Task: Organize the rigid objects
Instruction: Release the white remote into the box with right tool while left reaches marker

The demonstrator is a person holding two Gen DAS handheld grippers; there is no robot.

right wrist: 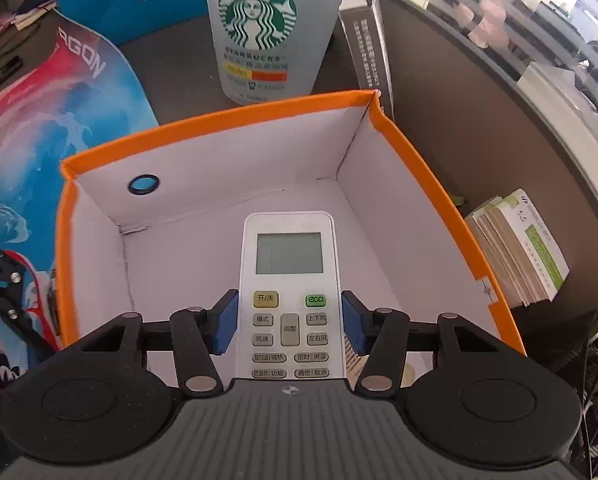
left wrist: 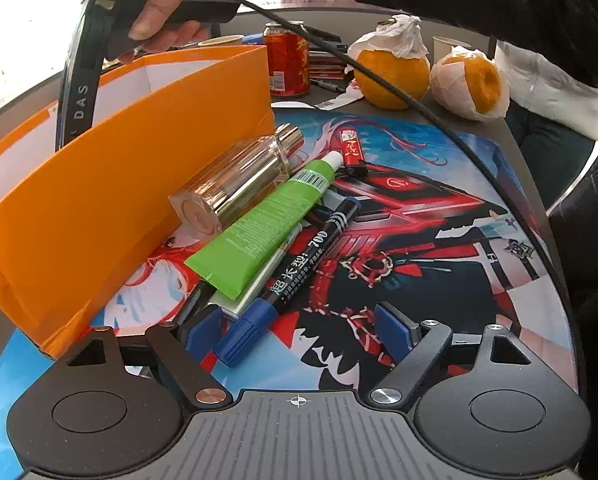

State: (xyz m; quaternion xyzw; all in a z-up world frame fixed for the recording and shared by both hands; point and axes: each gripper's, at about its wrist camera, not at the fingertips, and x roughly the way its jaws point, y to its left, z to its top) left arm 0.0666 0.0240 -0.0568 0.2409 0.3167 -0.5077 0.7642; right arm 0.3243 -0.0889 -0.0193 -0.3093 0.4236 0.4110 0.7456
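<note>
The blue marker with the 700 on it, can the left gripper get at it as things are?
Probably yes. The left gripper is open, the blue marker lies uncovered between its fingers, though the green tube crowds one side.
</note>
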